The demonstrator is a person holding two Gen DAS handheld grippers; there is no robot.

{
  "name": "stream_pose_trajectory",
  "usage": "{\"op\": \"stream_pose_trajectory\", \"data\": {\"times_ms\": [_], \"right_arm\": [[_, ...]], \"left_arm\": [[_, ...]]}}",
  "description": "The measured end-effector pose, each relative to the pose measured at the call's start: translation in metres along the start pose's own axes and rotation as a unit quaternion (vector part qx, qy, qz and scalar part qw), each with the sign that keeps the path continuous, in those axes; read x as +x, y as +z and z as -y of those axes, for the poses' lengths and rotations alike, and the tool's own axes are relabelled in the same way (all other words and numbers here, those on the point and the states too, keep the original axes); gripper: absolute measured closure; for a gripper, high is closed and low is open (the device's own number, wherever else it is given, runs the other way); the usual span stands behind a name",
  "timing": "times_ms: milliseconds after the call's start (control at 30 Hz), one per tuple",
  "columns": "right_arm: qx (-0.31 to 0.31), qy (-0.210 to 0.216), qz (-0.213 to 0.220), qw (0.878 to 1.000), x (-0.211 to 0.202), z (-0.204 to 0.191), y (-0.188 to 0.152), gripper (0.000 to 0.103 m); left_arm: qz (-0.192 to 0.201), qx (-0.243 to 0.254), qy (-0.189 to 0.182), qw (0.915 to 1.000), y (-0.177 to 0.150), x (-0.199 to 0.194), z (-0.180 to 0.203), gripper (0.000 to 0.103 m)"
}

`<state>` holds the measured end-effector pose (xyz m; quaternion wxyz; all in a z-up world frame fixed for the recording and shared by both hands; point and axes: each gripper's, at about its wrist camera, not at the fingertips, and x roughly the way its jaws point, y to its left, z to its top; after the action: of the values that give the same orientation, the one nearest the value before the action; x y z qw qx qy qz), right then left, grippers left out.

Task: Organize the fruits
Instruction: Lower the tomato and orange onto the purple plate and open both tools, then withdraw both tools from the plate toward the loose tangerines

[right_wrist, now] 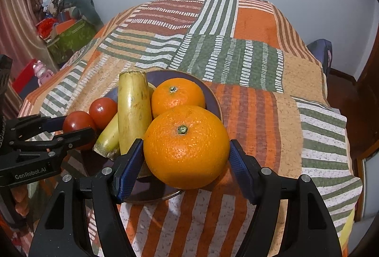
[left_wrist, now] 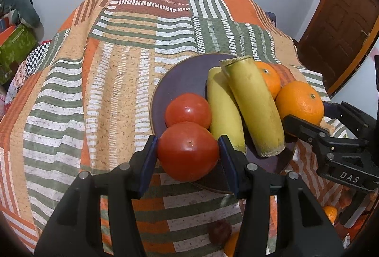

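A dark purple plate [left_wrist: 182, 76] holds two bananas [left_wrist: 253, 103], two tomatoes and two oranges. My left gripper [left_wrist: 188, 150] is shut on the near tomato [left_wrist: 187, 150] at the plate's front edge; the second tomato [left_wrist: 188, 111] sits just behind it. My right gripper [right_wrist: 186, 157] is shut on the near orange [right_wrist: 187, 145] at the plate's [right_wrist: 163, 75] near right edge; the other orange [right_wrist: 177, 95] lies behind it. The right gripper also shows in the left wrist view [left_wrist: 305, 124], holding that orange [left_wrist: 299, 103].
The plate rests on a table under a striped patchwork cloth [left_wrist: 94, 91]. Boxes and clutter [right_wrist: 68, 36] stand at the far left, a wooden door [left_wrist: 341, 20] at the right. More fruit [left_wrist: 220, 231] shows low under the left gripper.
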<state>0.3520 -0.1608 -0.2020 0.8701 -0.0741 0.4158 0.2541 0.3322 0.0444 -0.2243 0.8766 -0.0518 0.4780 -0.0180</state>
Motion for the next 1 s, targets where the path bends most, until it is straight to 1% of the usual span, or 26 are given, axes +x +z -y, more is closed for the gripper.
{"op": "stream_pose_trajectory", "data": {"times_ms": [67, 133, 200, 300, 467, 733, 867, 933, 1000], "right_arm": [[-0.007, 0.002, -0.006, 1.0, 0.0, -0.002, 0.0, 0.033], [-0.014, 0.001, -0.005, 1.0, -0.002, -0.005, 0.0, 0.032], [-0.023, -0.001, -0.005, 1.0, -0.005, -0.009, 0.0, 0.032], [-0.03, -0.004, -0.006, 1.0, -0.008, -0.011, -0.001, 0.032], [-0.02, 0.003, -0.002, 1.0, -0.018, -0.01, -0.003, 0.031], [0.011, 0.003, 0.022, 1.0, -0.051, -0.003, -0.014, 0.031], [0.023, -0.006, 0.034, 0.999, -0.071, 0.001, -0.022, 0.031], [0.029, -0.007, 0.038, 0.999, -0.08, 0.003, -0.028, 0.03], [0.035, -0.01, 0.042, 0.998, -0.088, 0.004, -0.034, 0.025]], "left_arm": [[0.0, 0.001, -0.005, 1.0, 0.0, -0.002, 0.001, 0.049], [-0.003, 0.001, -0.014, 0.9999, 0.0, -0.003, 0.001, 0.039], [-0.007, 0.002, -0.02, 0.9998, 0.0, -0.004, 0.004, 0.036], [-0.005, 0.009, -0.014, 0.9999, -0.002, -0.007, 0.007, 0.036], [-0.002, 0.003, -0.021, 0.9998, -0.006, -0.019, 0.007, 0.036], [0.022, 0.017, -0.011, 0.9995, -0.02, -0.061, 0.015, 0.036], [0.029, 0.02, -0.016, 0.9992, -0.031, -0.081, 0.019, 0.036], [0.03, 0.022, -0.02, 0.9991, -0.037, -0.088, 0.022, 0.036], [0.028, 0.027, -0.021, 0.999, -0.044, -0.094, 0.025, 0.036]]}}
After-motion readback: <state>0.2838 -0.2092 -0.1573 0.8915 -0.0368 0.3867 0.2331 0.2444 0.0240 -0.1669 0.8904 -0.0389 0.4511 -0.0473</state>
